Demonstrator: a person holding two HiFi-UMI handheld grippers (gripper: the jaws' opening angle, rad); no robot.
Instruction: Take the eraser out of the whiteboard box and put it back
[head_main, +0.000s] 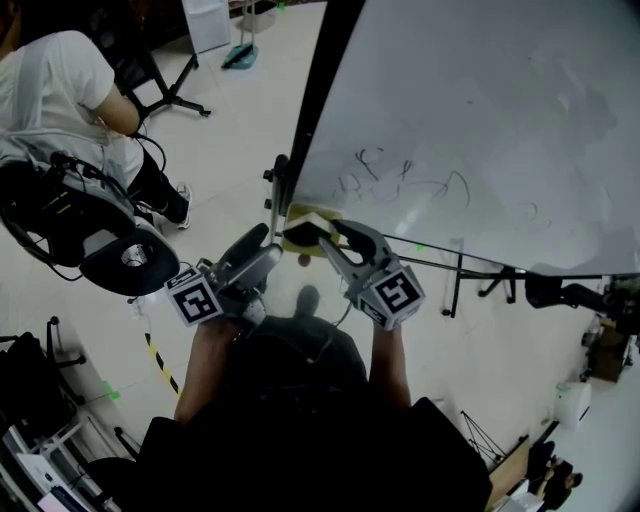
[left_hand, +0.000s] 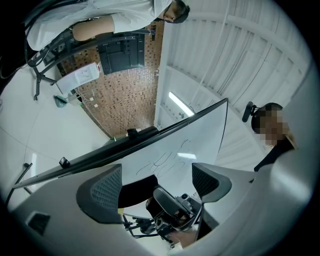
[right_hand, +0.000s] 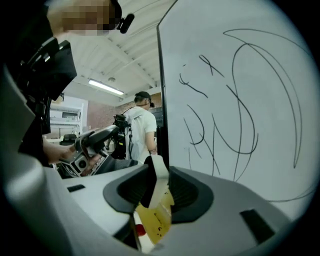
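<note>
Right gripper (head_main: 325, 236) is clamped tight on the eraser (right_hand: 160, 172) beside the whiteboard (head_main: 480, 120) edge, seemingly lifted out of the yellowish box (head_main: 298, 213), left gripper (left_hand: 156, 184) gapes empty, so removal looks done and return remains.

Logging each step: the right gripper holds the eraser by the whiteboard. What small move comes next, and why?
Probably lower the eraser toward the bottom edge of the whiteboard, where its box should be: the right gripper is shut on it beside the board's corner, and the left gripper is open and empty.
</note>
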